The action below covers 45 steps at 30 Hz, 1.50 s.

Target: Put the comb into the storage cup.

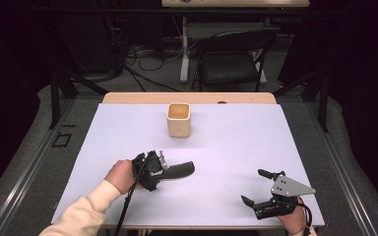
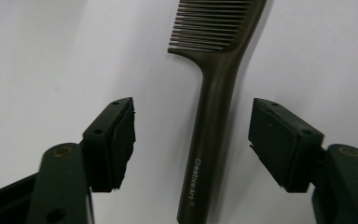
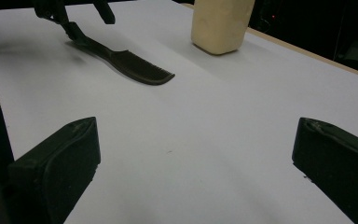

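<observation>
Overhead camera; gripper cameras close over comb (image 2: 209,126).

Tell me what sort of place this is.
Probably a lab or recording studio, not a home: a white-covered table ringed by black curtains, loose cables on the grey floor, and a black folding chair behind.

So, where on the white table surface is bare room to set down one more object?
The white table surface is bare left and right of the cream square cup, and in the wide middle between the dark plastic comb and the open right gripper. It is crowded around the comb's handle, which the open left gripper straddles.
</observation>
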{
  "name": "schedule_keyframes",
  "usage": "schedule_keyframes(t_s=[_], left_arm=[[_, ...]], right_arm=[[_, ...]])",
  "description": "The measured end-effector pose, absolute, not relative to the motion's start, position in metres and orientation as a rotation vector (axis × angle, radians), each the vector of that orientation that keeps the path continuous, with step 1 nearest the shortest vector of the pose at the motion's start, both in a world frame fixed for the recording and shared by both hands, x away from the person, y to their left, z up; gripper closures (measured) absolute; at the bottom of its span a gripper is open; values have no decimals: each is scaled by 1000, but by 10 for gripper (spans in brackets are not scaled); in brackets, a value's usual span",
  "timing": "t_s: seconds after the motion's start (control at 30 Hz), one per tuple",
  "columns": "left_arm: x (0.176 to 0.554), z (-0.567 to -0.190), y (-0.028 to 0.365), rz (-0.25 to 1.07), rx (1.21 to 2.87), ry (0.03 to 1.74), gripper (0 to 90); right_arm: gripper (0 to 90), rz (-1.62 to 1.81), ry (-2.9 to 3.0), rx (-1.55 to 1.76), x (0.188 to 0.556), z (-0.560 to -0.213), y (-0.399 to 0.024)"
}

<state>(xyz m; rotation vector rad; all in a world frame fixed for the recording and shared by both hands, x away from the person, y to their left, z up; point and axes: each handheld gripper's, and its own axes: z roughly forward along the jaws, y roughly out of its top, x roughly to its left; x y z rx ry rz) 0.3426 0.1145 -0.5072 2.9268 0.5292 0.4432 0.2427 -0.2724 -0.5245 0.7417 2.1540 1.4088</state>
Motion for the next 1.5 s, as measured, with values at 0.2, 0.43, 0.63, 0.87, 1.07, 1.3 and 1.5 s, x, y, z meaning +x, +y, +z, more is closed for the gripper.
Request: schedule_keyframes(t_s=[0.2,0.43,0.63,0.87,1.07,1.3,1.5], left_arm=[[350,-510,105,356,3000,467,493],[356,-512,98,277,3054,434,612],[358,-516,93,248,3088,398,659],[362,-519,91,236,3112,377,695],[363,-522,90,226,3128,377,710],[362,-522,89,218,3140,363,723],[360,-518,93,226,3125,375,724]], right_arm=[[5,1409,2156,741,243,-524,-272],[5,1411,2158,739,243,-524,-272],[4,1410,2158,735,243,-524,-273],[4,1412,2158,736,242,-524,-272],[4,1412,2159,736,242,-524,-272],[5,1412,2159,735,242,-524,-272],[5,1410,2159,739,242,-524,-273]])
